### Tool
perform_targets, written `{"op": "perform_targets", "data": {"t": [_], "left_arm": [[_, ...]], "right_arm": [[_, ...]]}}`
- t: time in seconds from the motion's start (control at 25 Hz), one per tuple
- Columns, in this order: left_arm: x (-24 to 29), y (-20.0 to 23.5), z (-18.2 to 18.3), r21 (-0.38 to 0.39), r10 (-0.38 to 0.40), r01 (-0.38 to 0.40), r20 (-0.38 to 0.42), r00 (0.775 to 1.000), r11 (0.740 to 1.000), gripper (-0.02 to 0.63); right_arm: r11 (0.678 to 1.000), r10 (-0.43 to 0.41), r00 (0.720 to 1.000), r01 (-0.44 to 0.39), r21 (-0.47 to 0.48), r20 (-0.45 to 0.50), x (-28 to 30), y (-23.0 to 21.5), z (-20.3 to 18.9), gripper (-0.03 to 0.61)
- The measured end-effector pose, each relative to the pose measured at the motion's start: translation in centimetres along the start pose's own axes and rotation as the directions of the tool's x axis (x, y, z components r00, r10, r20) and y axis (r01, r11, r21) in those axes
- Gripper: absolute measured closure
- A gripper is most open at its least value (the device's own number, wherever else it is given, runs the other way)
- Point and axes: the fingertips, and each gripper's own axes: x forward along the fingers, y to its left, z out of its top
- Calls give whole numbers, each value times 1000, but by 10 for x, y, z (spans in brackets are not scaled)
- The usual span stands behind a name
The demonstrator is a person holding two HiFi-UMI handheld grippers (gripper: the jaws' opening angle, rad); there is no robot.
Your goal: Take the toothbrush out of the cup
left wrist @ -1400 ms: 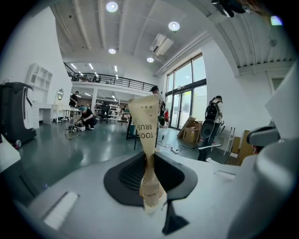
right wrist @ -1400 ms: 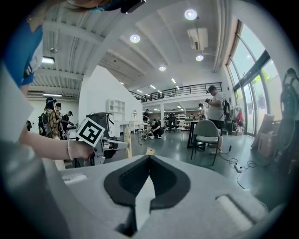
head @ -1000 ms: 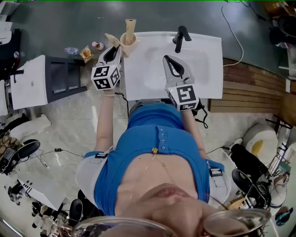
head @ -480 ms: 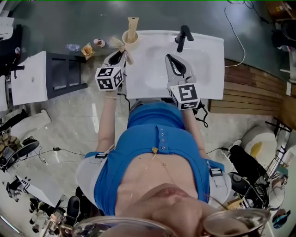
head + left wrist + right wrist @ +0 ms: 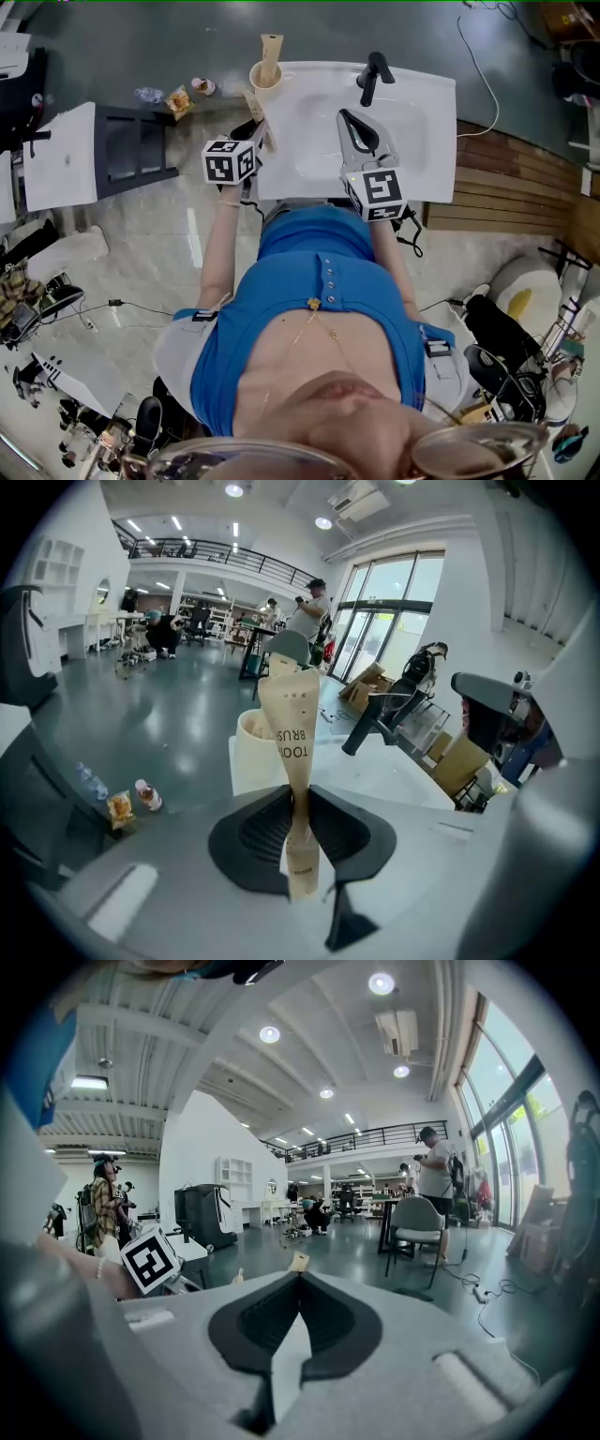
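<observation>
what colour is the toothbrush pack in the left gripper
Light tan paper with dark printed lettering; the toothbrush pack shows best in the left gripper view.

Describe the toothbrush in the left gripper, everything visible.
The toothbrush is sealed in a slim tan paper sleeve with dark print, partly readable as TOOTH BRUSH; the brush itself doesn't show. The left gripper is shut on its lower part, with a short end sticking out towards the camera. It runs on past the jaw tips, widening toward its far end, with the cup just behind it.
</observation>
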Motion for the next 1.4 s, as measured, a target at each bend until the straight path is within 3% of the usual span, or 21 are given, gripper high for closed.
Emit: {"op": "perform_targets", "data": {"t": [0.2,0.4,0.56,0.76,1.2,1.4], "left_arm": [[7,2,-27,-20,-23,20,-135,991,1000,554],[18,6,-44,-8,-23,22,-213,977,1000,546],[25,13,-56,-35,-2,-6,-237,971,999,546],[41,17,-76,-124,-26,-4,-242,970,992,540],[50,22,-91,-189,-10,-35,-229,973,981,497],[51,21,-91,-202,-21,-25,-221,975,979,443]], "right_arm": [[1000,-1,1000,1,3,-4,2,1,-2,577],[1000,-3,1000,3,5,-8,2,2,-2,577],[1000,-6,1000,6,4,-15,2,3,-2,577],[1000,-9,1000,9,3,-26,3,3,-5,577],[1000,-1,999,1,-2,-39,5,7,-8,577],[1000,-1,999,1,-3,-44,7,8,-10,577]]}}
